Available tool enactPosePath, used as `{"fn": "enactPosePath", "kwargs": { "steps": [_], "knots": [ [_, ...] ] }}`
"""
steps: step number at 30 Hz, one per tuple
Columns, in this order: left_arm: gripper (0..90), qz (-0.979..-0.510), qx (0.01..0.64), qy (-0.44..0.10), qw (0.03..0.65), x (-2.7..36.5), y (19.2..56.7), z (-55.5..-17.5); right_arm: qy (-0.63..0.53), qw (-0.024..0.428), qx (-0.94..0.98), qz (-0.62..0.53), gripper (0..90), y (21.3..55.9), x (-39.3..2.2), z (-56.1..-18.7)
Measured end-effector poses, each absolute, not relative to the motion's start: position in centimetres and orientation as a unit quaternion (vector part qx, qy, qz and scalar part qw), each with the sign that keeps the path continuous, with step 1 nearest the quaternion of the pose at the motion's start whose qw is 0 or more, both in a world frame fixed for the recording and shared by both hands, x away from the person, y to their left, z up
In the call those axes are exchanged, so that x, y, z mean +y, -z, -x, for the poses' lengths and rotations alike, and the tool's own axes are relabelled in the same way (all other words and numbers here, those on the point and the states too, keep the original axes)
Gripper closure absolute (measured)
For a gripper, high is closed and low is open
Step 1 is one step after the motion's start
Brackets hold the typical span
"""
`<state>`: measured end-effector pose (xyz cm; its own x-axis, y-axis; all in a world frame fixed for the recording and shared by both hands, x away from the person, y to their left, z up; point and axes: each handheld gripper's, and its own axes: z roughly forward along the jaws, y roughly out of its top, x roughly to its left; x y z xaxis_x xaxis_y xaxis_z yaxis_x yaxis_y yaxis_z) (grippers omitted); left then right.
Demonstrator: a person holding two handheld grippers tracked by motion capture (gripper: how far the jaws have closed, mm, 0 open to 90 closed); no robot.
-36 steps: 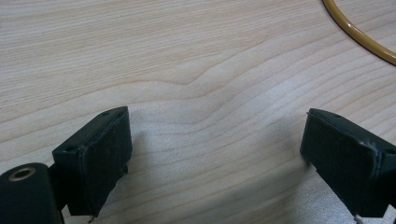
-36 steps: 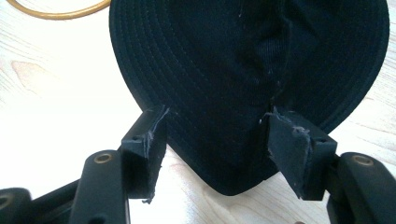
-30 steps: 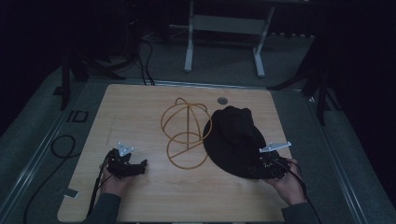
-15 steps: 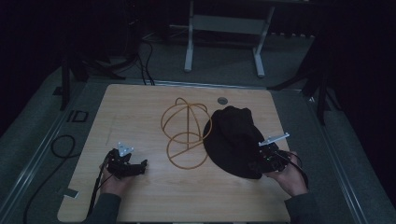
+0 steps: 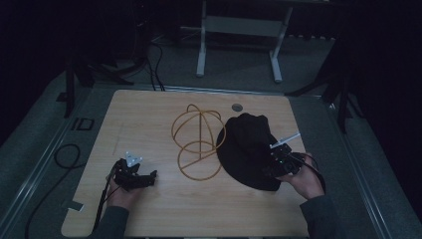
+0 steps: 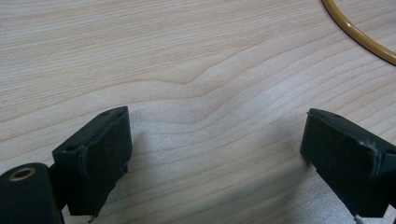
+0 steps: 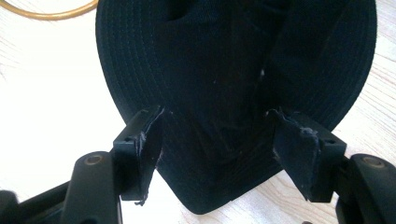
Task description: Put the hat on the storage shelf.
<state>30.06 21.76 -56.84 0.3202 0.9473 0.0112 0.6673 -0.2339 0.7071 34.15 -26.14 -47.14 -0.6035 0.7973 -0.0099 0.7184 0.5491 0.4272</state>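
Note:
A black brimmed hat (image 5: 247, 142) lies on the right half of the wooden table (image 5: 144, 117). A golden wire frame (image 5: 198, 143) of rings and arcs lies just left of it, touching its brim. My right gripper (image 5: 270, 168) is at the hat's near right edge. In the right gripper view, my right gripper (image 7: 215, 140) has its jaws wide apart over the hat (image 7: 233, 65), with the brim's edge between them and no visible pinch. My left gripper (image 5: 151, 176) rests at the near left, open over bare wood (image 6: 215, 154). The wire frame (image 6: 357, 35) curves past its far corner.
A round grommet hole (image 5: 237, 107) sits near the table's far edge. Beyond the table, a white desk frame (image 5: 201, 50) stands on the dark floor. Cables (image 5: 64, 154) loop on the floor at the left. A small label (image 5: 82, 123) is fixed beside the table's left edge.
My right gripper has shifted a little up and along the hat's near right edge. The hat, the wire frame and my left gripper have stayed in place.

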Motion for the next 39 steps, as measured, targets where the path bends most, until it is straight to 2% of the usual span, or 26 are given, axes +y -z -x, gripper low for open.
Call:
{"fn": "enactPosePath", "kwargs": {
  "steps": [18, 34, 39],
  "knots": [
    [9.4, -0.752, 0.537, -0.227, 0.308, 21.8, 56.8, -30.1, -0.168, 0.088, 0.880, -0.435, 29.9, 46.8, -25.6, -36.6],
    [9.4, -0.752, 0.537, -0.227, 0.308, 21.8, 56.8, -30.1, -0.149, 0.097, 0.886, -0.428, 32.0, 46.2, -23.4, -38.4],
    [9.4, -0.752, 0.537, -0.227, 0.308, 21.8, 56.8, -30.1, -0.137, 0.090, 0.889, -0.427, 35.6, 46.4, -22.8, -39.1]
  ]
}}
